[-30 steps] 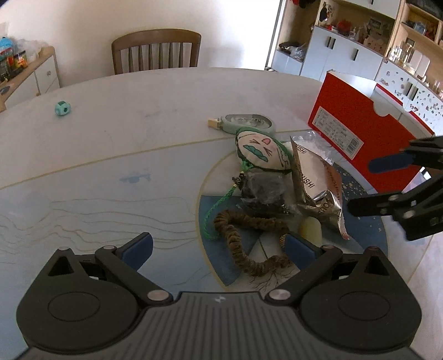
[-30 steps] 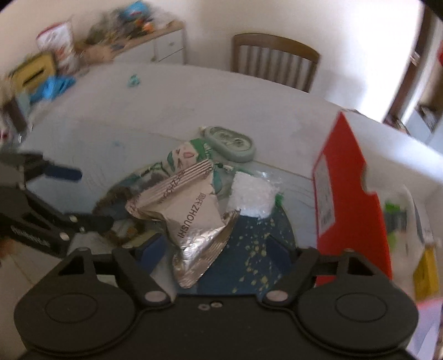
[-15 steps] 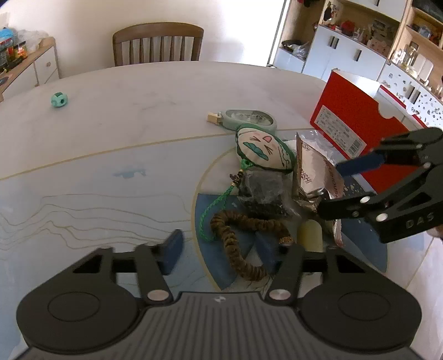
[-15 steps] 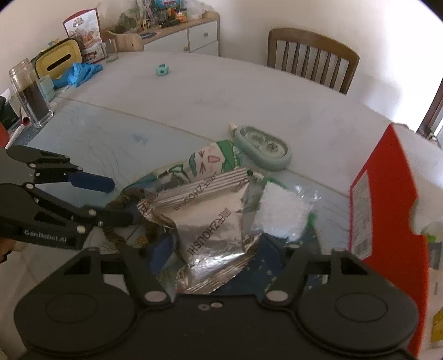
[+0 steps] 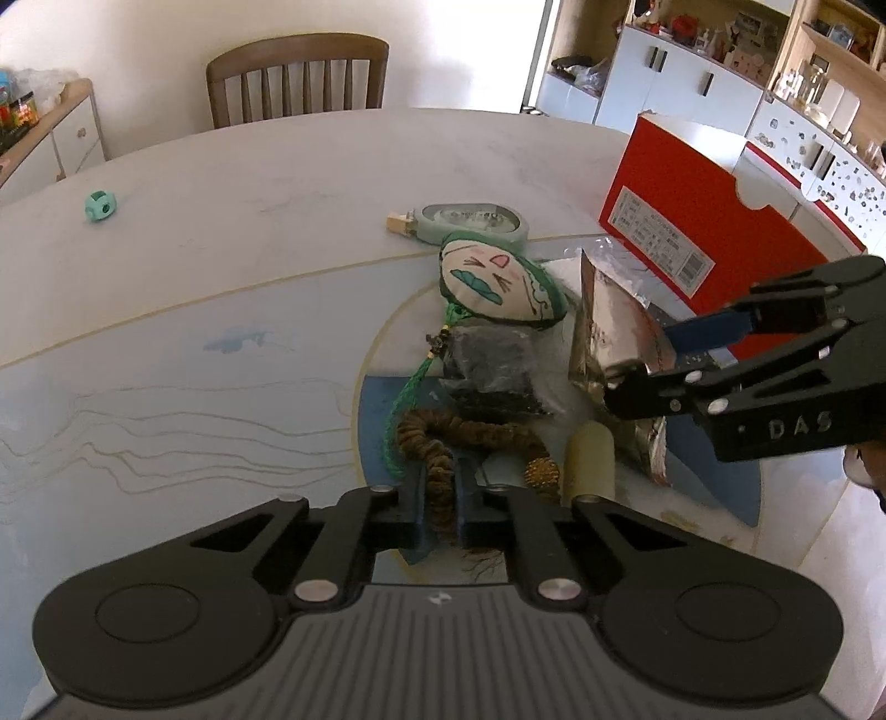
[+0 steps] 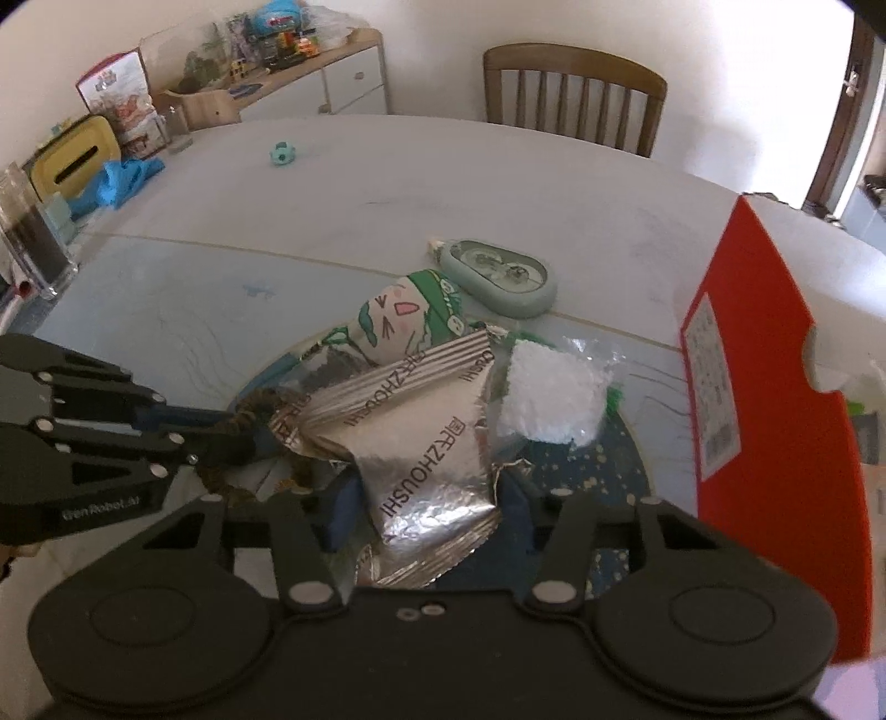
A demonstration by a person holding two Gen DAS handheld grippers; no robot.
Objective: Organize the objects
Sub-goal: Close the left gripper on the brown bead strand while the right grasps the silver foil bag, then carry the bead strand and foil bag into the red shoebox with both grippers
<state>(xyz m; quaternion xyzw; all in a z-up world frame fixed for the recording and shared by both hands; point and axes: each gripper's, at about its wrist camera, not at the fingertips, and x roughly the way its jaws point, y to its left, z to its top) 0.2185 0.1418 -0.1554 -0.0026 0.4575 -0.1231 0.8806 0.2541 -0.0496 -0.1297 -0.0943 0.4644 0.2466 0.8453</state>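
Both views are being lit brightly by daylight; the wall (image 5: pixel 470 50) is being washed out to white. Straight lines are being bent by fisheye distortion at the edges. The right wrist view is being softened slightly by blur.

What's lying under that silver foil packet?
The foil packet overlaps a dark bag at its left and a clear bag of white stuff at its right, resting on the blue mat. Anything directly beneath is covered.

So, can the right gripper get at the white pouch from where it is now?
Probably not yet: the right gripper has just been closing around the silver packet; the white pouch lies uncovered beyond.
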